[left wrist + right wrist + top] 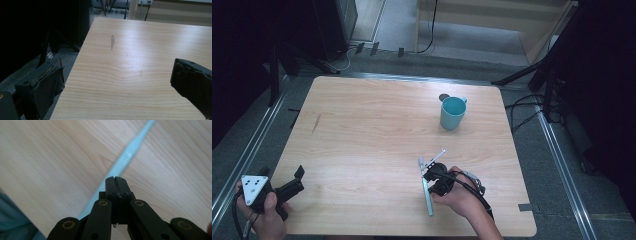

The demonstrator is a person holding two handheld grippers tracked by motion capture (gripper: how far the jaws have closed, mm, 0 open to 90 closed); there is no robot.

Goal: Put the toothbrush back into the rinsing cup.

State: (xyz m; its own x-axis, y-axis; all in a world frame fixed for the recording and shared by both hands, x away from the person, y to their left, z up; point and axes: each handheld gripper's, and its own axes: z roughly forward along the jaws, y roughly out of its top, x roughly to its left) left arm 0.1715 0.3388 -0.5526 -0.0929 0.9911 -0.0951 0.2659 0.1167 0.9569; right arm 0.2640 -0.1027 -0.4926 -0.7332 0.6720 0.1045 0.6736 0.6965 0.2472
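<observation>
Pale wood with a soft grain covers the table (377,130), and around it the floor is grey, with dark stands and cables at the sides. On this table, near the front edge and a little right of the middle, lies a light blue toothbrush (427,192); it is long and thin, its handle points toward the person and its head points away, toward a teal cup (452,113) that stands well apart at the far right. In the right gripper view the toothbrush (125,160) shows as a flat, smooth, pale strip that runs slantwise under the jaws, and it looks slippery and very low on the wood. The right gripper (435,176) is held just over it, and its jaws are pressed together, with no gap between them and nothing between them as far as I can see; whether they touch the handle I cannot tell. I think the danger is this: if the closed jaws come down on such a thin handle, they may push it sideways or make it spin on the smooth wood instead of catching it. Also a grip only at the edge may let the toothbrush tilt and fall when it is lifted, and it lies not far from the front edge. The left gripper (298,181) waits at the front left corner of the table, its jaws spread wide, and it holds nothing.
</observation>
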